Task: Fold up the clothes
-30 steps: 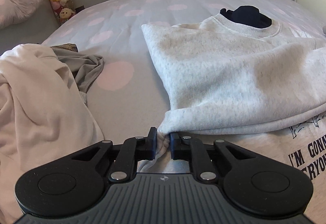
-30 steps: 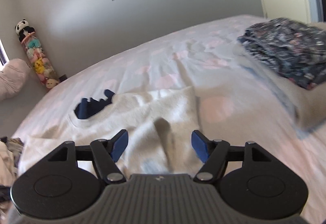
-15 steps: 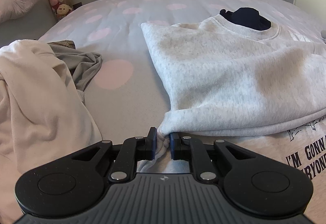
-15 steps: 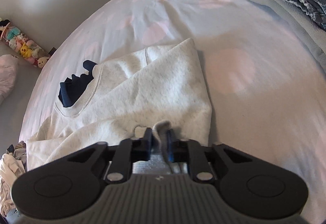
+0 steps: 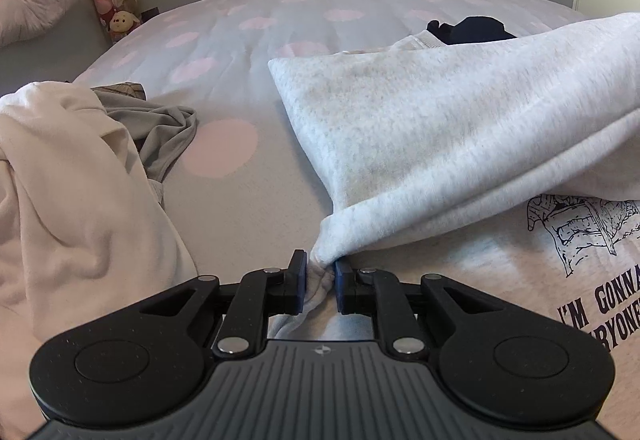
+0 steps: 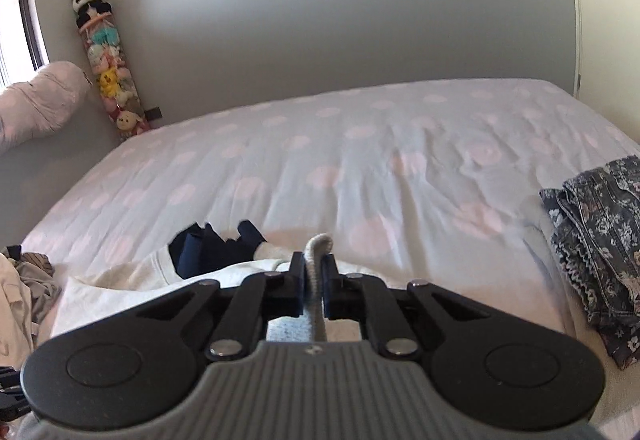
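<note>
Sweatshirt (image 5: 460, 127) fabric, pale grey and fleecy, lies across the bed (image 5: 248, 23) with one folded layer raised on the right side of the left wrist view. We see its near corner bunched into a twist that runs straight into the left gripper (image 5: 321, 282), whose fingers (image 5: 298, 286) stand nearly together and pinch that twist between their pads. Under the raised layer the printed front shows, with a line drawing and dark lettering. A dark navy garment (image 5: 472, 29) sits at the neck opening on the far side.

In the right wrist view we see a rolled edge of the same sweatshirt (image 6: 120, 292) standing up between the fingers (image 6: 295, 288) of the right gripper (image 6: 313, 286); these are closing, pressed on the cloth from both sides, and the fold pokes up just above their tips. The navy garment (image 6: 216, 250) lies just left of them.

Left of the sweatshirt we find a cream garment (image 5: 60, 179) heaped over a grey one (image 5: 164, 131). On the bed's right edge a floral folded stack (image 6: 596, 240) rests well apart. A tube of plush toys (image 6: 106, 67) leans in the far corner beside a pink pillow (image 6: 36, 99).
</note>
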`<state>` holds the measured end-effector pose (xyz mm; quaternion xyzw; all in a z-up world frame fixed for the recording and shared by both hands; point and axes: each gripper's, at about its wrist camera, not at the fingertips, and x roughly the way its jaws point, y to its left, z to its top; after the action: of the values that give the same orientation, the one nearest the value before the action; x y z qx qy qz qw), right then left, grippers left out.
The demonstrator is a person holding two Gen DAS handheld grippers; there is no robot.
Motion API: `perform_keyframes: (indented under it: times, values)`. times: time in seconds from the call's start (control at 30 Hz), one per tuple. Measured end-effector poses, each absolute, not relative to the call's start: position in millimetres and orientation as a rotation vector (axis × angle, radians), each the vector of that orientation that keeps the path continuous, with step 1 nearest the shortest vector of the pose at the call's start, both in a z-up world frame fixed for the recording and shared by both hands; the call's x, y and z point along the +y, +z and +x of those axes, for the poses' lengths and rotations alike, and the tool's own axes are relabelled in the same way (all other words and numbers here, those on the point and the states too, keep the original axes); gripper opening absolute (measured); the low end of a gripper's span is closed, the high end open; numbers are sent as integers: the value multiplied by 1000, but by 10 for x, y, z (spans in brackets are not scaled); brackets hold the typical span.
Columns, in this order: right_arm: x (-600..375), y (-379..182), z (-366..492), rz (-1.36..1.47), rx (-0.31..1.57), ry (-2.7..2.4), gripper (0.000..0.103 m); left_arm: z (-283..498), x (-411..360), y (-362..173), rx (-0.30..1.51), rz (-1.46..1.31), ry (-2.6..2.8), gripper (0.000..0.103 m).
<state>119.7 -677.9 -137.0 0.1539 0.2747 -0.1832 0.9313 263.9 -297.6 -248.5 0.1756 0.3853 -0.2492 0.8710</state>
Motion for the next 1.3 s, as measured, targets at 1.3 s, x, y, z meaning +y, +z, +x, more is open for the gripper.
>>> perform_keyframes:
  times: [1.3]
  values:
    - [-6613,-2411,744,455,752,-492,6,2605,-3011,-2531,780,436,-539,14]
